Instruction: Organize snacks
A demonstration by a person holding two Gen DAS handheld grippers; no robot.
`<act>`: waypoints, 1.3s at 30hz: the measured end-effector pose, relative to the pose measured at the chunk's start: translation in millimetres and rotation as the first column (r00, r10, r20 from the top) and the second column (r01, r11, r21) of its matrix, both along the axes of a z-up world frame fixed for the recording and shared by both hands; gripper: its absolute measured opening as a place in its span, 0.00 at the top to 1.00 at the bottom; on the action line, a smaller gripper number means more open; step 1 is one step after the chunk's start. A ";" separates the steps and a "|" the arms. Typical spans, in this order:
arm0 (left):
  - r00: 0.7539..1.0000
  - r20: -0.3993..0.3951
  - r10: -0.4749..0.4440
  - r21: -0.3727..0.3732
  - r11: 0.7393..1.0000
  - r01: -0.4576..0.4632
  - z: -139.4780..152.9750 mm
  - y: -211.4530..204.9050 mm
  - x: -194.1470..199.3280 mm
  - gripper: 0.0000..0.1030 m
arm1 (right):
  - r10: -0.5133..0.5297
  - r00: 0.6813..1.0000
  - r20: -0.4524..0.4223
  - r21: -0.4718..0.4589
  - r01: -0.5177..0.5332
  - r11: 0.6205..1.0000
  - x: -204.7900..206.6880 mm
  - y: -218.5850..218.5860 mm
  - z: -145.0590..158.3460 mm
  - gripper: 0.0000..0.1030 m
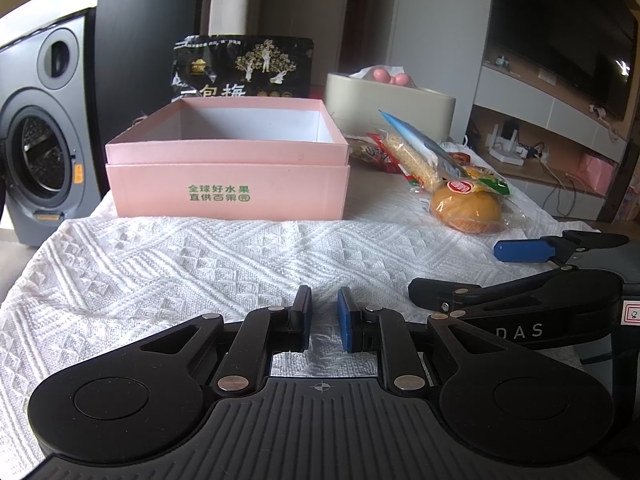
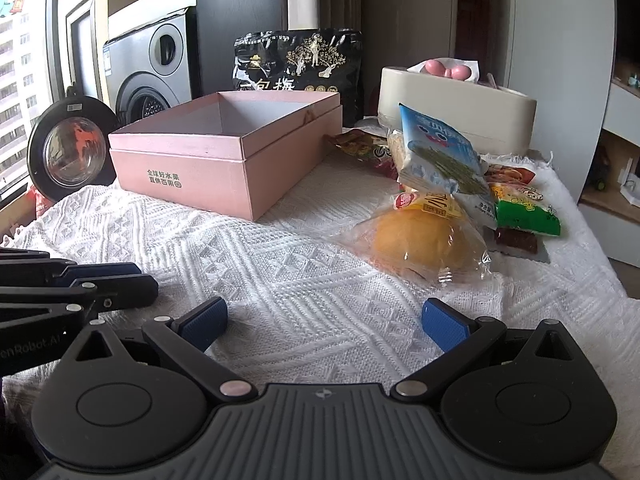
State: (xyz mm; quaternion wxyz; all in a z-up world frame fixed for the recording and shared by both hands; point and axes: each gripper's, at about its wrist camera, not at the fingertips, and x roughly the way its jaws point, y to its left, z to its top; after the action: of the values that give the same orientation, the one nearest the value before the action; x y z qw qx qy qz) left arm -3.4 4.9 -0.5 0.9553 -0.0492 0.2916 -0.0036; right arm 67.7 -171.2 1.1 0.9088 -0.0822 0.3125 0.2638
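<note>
An open, empty pink box stands on the white cloth. To its right lies a pile of snacks: a wrapped yellow bun, a blue-white packet, a green packet and red packets. A large black bag stands behind the box. My left gripper hovers low over the cloth before the box, jaws nearly together with a small gap, empty. My right gripper is wide open and empty, before the bun.
A beige tissue holder with pink balls stands behind the snacks. A washing machine is at the far left, a TV shelf to the right. The table's right edge drops near the green packet.
</note>
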 end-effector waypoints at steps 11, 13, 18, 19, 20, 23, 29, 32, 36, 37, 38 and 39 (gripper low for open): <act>1.000 -0.002 0.003 -0.001 1.000 -0.003 0.3 -0.1 -1.1 0.82 | 0.031 1.000 -0.002 -0.028 -0.031 0.999 4.9 4.0 3.4 0.00; 1.000 -0.004 0.002 0.000 1.000 -0.002 0.6 0.2 -0.6 0.82 | 0.042 0.999 -0.007 -0.031 -0.042 0.999 6.1 3.0 5.1 0.00; 1.000 -0.011 0.002 -0.006 1.000 -0.002 1.5 1.9 1.1 0.82 | 0.067 0.997 0.035 -0.045 -0.066 0.997 3.8 2.2 10.3 0.00; 1.000 -0.013 0.001 -0.008 1.000 -0.001 1.5 2.5 1.4 0.82 | 0.072 0.997 0.033 -0.038 -0.070 0.997 3.9 1.8 11.2 0.00; 1.000 -0.015 0.000 -0.011 1.000 0.000 1.8 2.9 1.6 0.82 | 0.079 0.997 0.020 -0.028 -0.078 0.997 5.1 1.1 12.2 0.00; 0.999 -0.035 -0.006 -0.032 0.999 0.005 4.9 6.7 6.0 0.82 | 0.076 0.992 -0.103 0.065 -0.070 0.995 17.9 -6.8 13.5 0.00; 1.000 0.010 0.021 -0.061 0.998 -0.020 38.4 11.3 28.5 0.81 | 0.089 0.928 -0.361 0.305 0.027 0.952 58.1 -41.4 23.6 0.00; 0.997 0.063 0.046 0.022 0.999 -0.047 64.3 0.4 49.9 0.81 | 0.090 0.900 -0.426 0.422 0.109 0.900 68.0 -57.9 18.3 0.00; 0.991 0.081 -0.103 -0.010 0.995 0.104 89.9 -9.3 82.7 0.81 | 0.150 0.908 -0.391 0.328 -0.015 0.945 68.4 -43.8 23.2 0.00; 0.986 0.074 -0.152 -0.030 0.988 0.154 94.4 -11.1 92.6 0.81 | 0.155 0.918 -0.366 0.282 -0.050 0.958 64.2 -36.6 24.2 0.00; 0.979 0.066 -0.193 -0.058 0.979 0.197 98.0 -12.3 102.6 0.81 | 0.155 0.929 -0.337 0.231 -0.078 0.970 58.8 -28.7 24.7 0.00; 0.972 0.058 -0.228 -0.098 0.968 0.233 101.0 -12.5 112.3 0.81 | 0.155 0.940 -0.304 0.176 -0.104 0.979 53.2 -21.1 24.6 0.00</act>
State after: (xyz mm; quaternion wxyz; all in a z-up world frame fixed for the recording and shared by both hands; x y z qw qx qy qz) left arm 108.8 -7.6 100.5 0.9510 -0.0646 0.2725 -0.1310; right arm 120.9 -192.3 25.7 0.8313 0.0129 0.4260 0.3568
